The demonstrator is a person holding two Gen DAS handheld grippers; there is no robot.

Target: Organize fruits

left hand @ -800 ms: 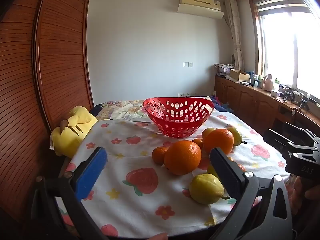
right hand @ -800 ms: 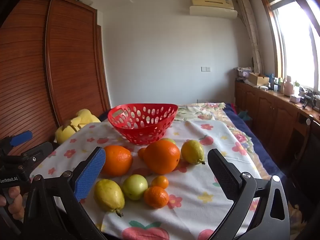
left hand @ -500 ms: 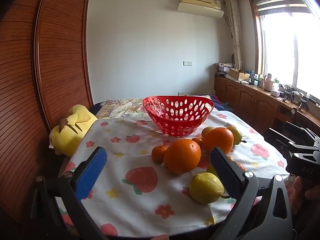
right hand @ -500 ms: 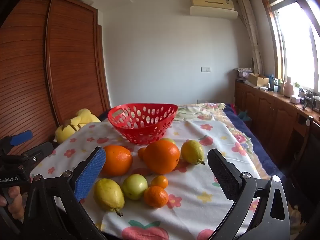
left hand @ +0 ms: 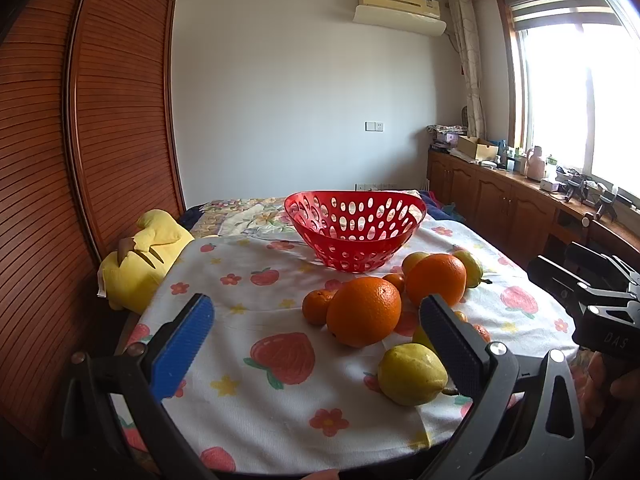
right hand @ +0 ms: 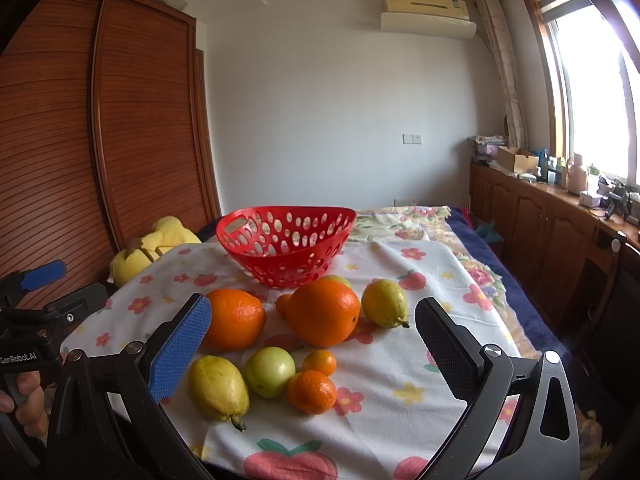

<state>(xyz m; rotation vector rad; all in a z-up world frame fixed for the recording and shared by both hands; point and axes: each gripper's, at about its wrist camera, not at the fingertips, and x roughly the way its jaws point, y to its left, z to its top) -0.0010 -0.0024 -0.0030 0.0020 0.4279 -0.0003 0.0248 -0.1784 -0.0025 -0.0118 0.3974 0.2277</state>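
While my left tool (left hand: 316, 328) hangs spread and empty, I see the fruits (left hand: 363, 312) at two o'clock, before the red basket (left hand: 354, 230). From the right view, my right tool (right hand: 312, 332) gapes empty; fruits lie at twelve on the worktop (right hand: 400, 392).

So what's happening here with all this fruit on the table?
A person holds a two-finger gripper in each hand, and both the left gripper and the right gripper are open and empty, aimed at the table. The perforated red plastic basket sits empty on the strawberry-print white tablecloth. In front of it lie loose fruits, among them two large oranges, yellow lemons, a pale green round fruit and small tangerines. Nothing has been picked up.
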